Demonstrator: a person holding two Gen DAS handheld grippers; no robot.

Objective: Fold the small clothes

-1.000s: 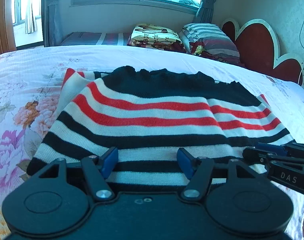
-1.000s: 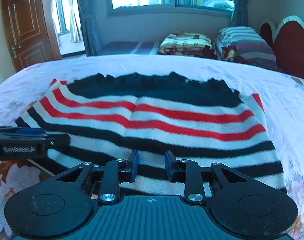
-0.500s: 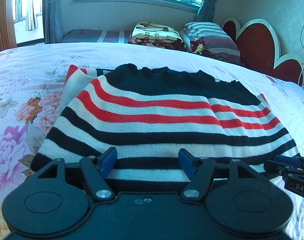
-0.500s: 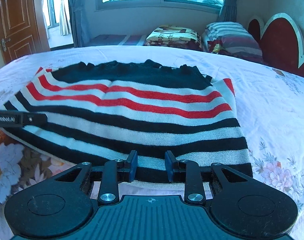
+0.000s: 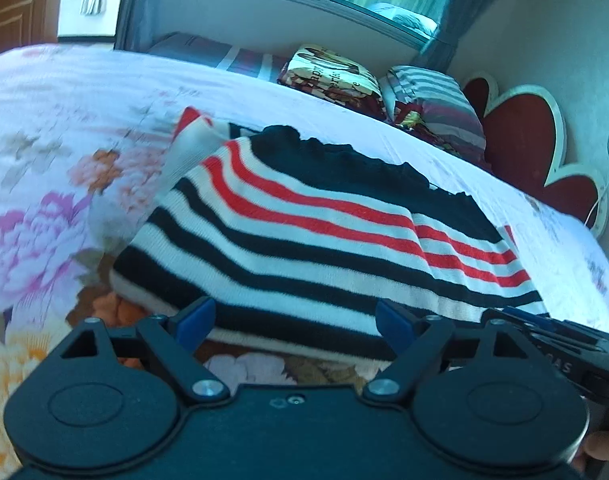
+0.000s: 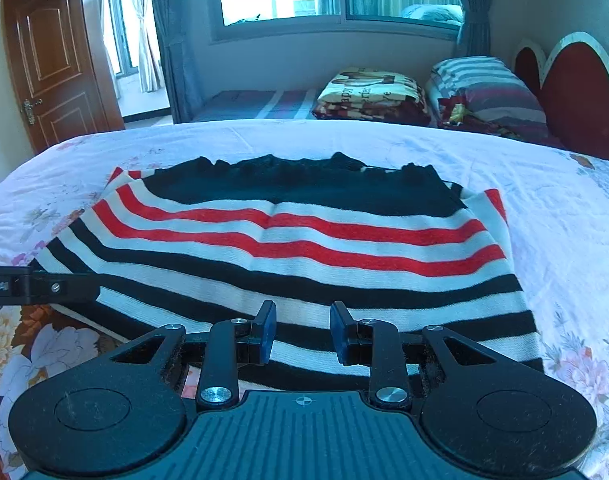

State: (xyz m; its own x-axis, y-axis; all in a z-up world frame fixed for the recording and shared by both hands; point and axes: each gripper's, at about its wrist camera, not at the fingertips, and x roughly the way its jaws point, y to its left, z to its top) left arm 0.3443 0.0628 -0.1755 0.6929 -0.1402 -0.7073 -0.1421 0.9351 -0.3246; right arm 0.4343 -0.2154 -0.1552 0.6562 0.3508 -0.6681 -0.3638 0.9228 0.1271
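Note:
A small knit sweater (image 5: 324,236) with black, white and red stripes lies folded flat on the floral bedspread (image 5: 44,216); it also shows in the right wrist view (image 6: 288,248). My left gripper (image 5: 294,326) is open, its blue-padded fingers spread wide at the sweater's near hem, holding nothing. My right gripper (image 6: 302,334) is open with a narrower gap, hovering over the near hem toward its right part, empty. The right gripper shows at the right edge of the left view (image 5: 552,332), and the left gripper at the left edge of the right view (image 6: 44,286).
The bedspread (image 6: 564,216) extends on all sides of the sweater. Pillows (image 6: 488,96) and a folded blanket (image 6: 372,92) lie at the far side by the red heart-shaped headboard (image 6: 572,88). A wooden door (image 6: 52,64) stands at far left.
Both grippers have pulled back toward the near hem. The left view has tilted and shifted left. The sweater has not moved.

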